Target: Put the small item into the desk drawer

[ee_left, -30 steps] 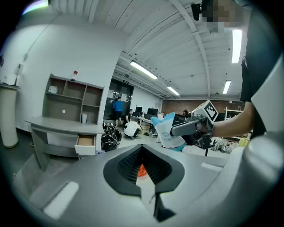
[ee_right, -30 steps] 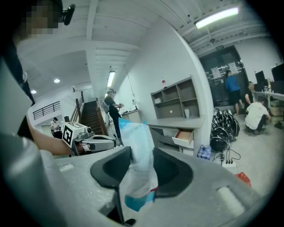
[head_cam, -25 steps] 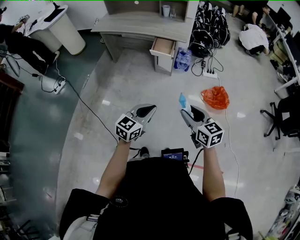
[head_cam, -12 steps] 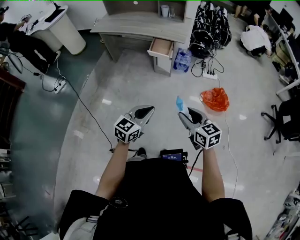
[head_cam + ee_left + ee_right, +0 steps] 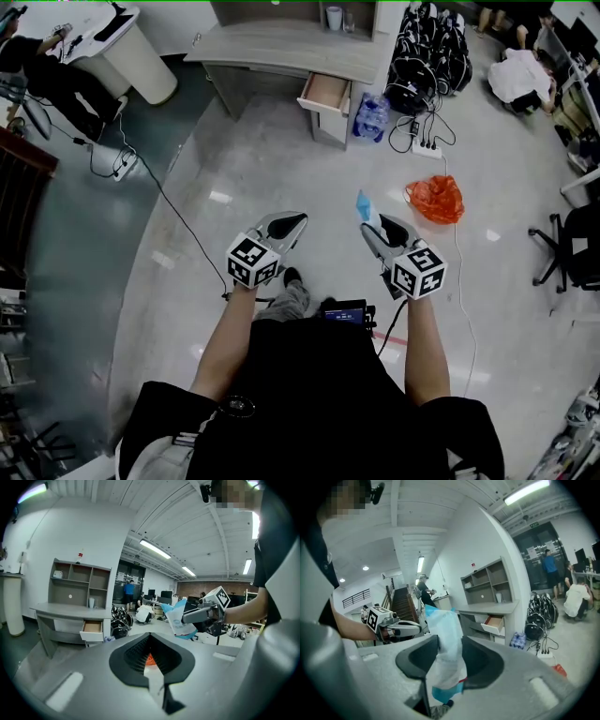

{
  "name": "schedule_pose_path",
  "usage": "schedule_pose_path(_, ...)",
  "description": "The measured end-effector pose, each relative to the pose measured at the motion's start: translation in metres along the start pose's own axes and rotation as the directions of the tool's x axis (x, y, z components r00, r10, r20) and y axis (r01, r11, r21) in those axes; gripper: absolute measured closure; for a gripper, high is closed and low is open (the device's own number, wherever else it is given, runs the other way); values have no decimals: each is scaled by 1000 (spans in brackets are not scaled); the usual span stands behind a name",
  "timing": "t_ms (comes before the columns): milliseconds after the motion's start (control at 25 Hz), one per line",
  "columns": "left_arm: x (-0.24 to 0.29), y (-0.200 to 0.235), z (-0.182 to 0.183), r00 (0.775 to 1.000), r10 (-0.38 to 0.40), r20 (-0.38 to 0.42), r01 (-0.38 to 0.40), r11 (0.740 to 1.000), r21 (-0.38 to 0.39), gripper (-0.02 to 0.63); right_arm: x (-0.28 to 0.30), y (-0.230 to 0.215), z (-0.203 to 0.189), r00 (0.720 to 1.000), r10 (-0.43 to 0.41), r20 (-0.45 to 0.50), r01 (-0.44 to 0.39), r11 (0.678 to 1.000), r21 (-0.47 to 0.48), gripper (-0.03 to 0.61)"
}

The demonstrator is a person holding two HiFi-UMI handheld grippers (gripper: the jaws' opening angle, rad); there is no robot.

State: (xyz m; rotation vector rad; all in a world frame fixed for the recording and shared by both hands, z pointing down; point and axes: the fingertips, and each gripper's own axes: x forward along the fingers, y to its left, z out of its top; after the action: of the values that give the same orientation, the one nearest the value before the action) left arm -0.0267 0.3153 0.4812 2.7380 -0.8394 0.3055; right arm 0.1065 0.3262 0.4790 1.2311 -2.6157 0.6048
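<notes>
My right gripper [image 5: 382, 226] is shut on a small blue-and-white packet [image 5: 366, 205], which sticks up out of the jaws [image 5: 446, 648]. The same packet [image 5: 179, 619] shows in the left gripper view, held out to the right. My left gripper [image 5: 289, 224] is shut with nothing in it; its jaws meet in the left gripper view [image 5: 151, 660]. The grey desk [image 5: 291, 49] stands far ahead across the floor, its drawer [image 5: 325, 93] pulled open. That drawer also shows small in both gripper views [image 5: 92, 628] [image 5: 493, 623]. Both grippers hang at waist height, far from the desk.
An orange plastic bag [image 5: 434, 198] lies on the floor right of my right gripper. A pack of water bottles [image 5: 372, 116], black backpacks [image 5: 427, 58] and a power strip [image 5: 422, 145] sit beside the desk. A cable [image 5: 164, 197] runs across the floor at left. A person crouches at far right [image 5: 532, 73].
The desk and drawer have shifted slightly in the head view as the person steps; a foot now shows below. Both grippers hold the same pose, the packet still in the right one.
</notes>
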Motion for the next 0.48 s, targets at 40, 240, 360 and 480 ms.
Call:
schedule_pose_path(40, 1, 1, -1, 1000, 0, 0, 0, 1000, -1, 612, 1, -1, -2, 1000, 2, 0, -2, 1000, 7, 414)
schedule_pose_path(240, 10, 11, -4, 1000, -14, 2, 14, 1000, -8, 612, 7, -8, -3, 1000, -15, -3, 15, 1000, 9, 414)
schedule_pose_path(360, 22, 22, -1, 999, -31, 6, 31, 999, -13, 612, 15, -17, 3, 999, -33, -18, 33, 999, -6, 414)
schedule_pose_path(480, 34, 34, -2, 999, -47, 12, 47, 999, -12, 612, 23, -27, 4, 999, -47, -27, 47, 999, -21, 414)
